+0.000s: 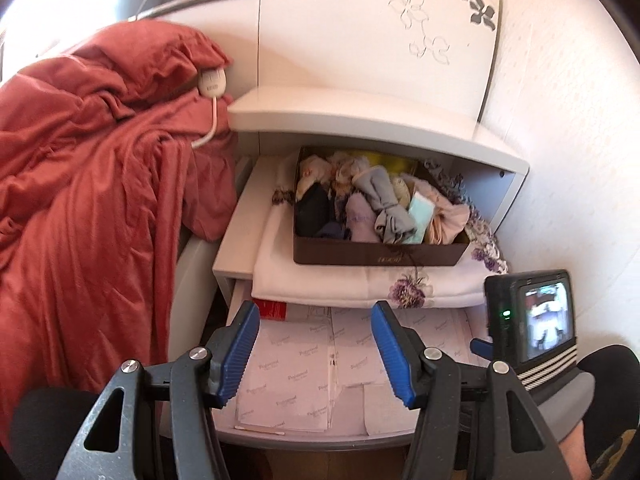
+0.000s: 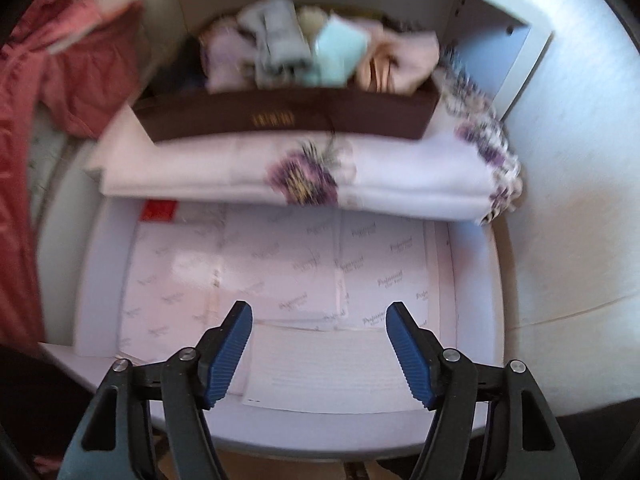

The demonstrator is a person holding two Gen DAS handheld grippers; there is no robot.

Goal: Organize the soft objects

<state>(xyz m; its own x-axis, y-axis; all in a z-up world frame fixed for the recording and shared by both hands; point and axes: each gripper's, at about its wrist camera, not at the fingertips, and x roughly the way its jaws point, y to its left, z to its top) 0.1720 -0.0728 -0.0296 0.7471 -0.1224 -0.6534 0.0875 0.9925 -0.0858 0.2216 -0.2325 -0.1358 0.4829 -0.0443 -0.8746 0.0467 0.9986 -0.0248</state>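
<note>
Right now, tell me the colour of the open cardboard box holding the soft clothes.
Dark brown, clearest in left wrist view.

Black tongs (image 1: 314,312) — ribbed blue pads (image 2: 230,354)

This was a bedroom in a home. A rumpled rust-red duvet (image 1: 80,160) lay heaped on a bed beside a white bedside cabinet (image 1: 360,120), with a white corded switch (image 1: 212,82) resting on the duvet near the cabinet's left edge and a floral-printed headboard panel (image 1: 440,12) rising behind. On the cabinet's shelf a folded white flowered cloth (image 1: 340,280) carried a brown box (image 1: 380,256) stuffed with small rolled garments (image 1: 384,204), and the open drawer (image 2: 280,272) below was lined with printed paper.
</note>
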